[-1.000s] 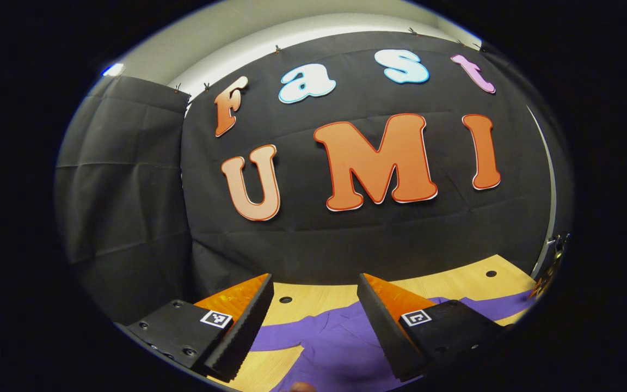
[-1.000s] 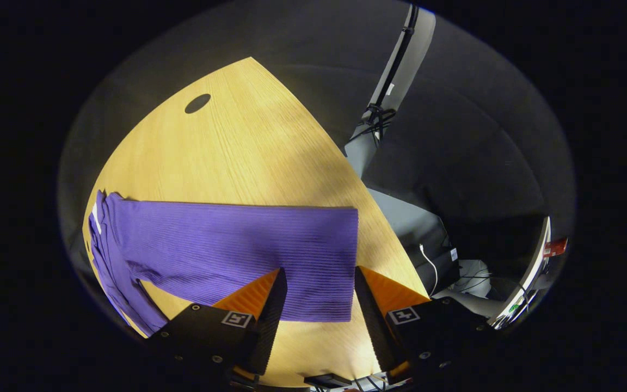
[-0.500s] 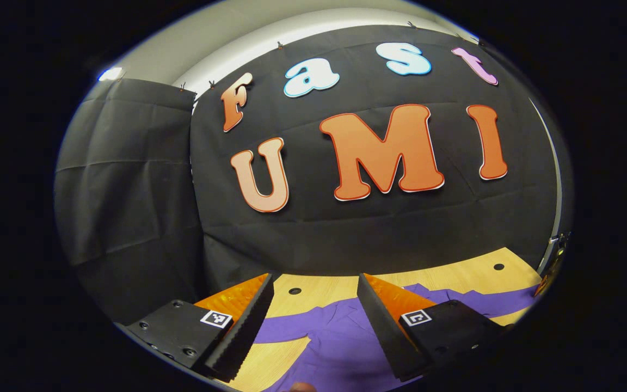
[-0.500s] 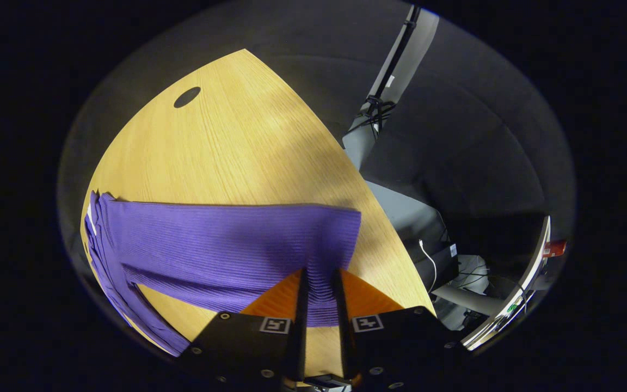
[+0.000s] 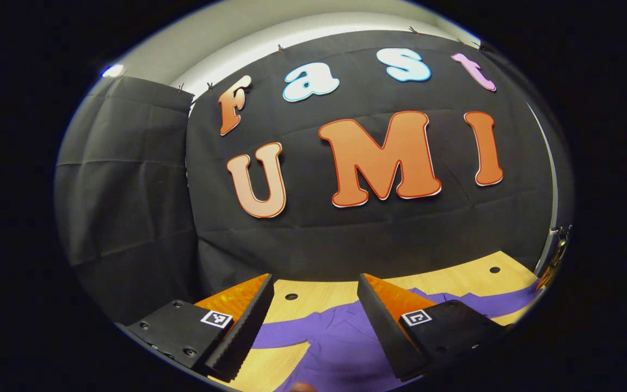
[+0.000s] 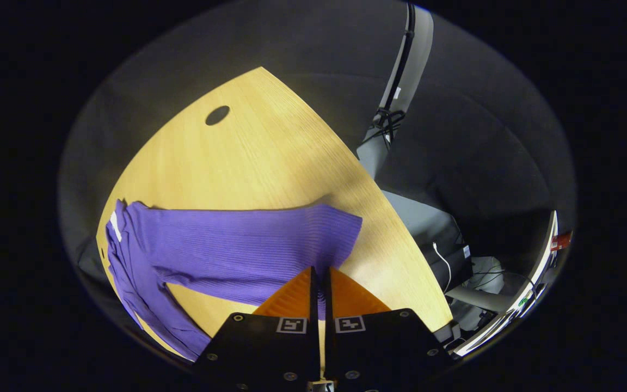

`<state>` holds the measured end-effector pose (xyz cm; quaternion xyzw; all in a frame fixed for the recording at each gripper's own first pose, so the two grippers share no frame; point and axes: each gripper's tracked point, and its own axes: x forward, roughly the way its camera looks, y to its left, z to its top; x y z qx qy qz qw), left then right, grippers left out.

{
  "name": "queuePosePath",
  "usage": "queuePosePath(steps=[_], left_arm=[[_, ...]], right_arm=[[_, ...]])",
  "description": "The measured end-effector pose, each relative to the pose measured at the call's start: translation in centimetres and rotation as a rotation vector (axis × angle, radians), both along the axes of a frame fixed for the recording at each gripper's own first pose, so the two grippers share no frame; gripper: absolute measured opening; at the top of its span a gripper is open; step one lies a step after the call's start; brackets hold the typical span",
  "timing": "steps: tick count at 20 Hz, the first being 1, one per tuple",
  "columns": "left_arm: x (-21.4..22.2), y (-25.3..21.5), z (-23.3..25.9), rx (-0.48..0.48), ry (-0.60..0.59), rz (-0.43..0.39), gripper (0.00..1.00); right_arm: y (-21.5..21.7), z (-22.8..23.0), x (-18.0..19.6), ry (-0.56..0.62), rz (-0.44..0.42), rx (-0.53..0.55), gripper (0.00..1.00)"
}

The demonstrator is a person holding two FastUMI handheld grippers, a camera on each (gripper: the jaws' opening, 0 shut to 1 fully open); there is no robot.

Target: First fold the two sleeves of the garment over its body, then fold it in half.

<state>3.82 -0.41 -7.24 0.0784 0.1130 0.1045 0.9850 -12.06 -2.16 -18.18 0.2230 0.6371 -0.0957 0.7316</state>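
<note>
Right gripper view: right gripper [image 6: 320, 277] clamped tight on the purple garment [image 6: 226, 247] sleeve cuff, near the table [image 6: 253, 158] edge. Step in hand, I'd say: 1st sleeve fold. Next move needs a lift & carry of the cuff across toward the garment body w/o dragging the rest. Left gripper [image 5: 313, 321] hovers above the garment, fingers wide apart, empty, aimed level at the booth wall, over the table's far side.

Recording booth, black cloth wall [image 5: 128, 179], wooden table [image 6: 248, 158]
</note>
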Motion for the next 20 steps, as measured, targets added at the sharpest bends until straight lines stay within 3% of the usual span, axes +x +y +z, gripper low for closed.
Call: queuePosePath(steps=[8,20], left_arm=[[0.9,6.2,-0.5,-0.042,-0.01,-0.019,0.97],[-0.1,17.2,-4.1,-0.091,0.026,0.058,0.96]], right_arm=[[6.2,9.8,3.2,-0.161,0.056,-0.021,0.04],[22.2,21.5,5.7,-0.34,0.314,-0.005,0.04]])
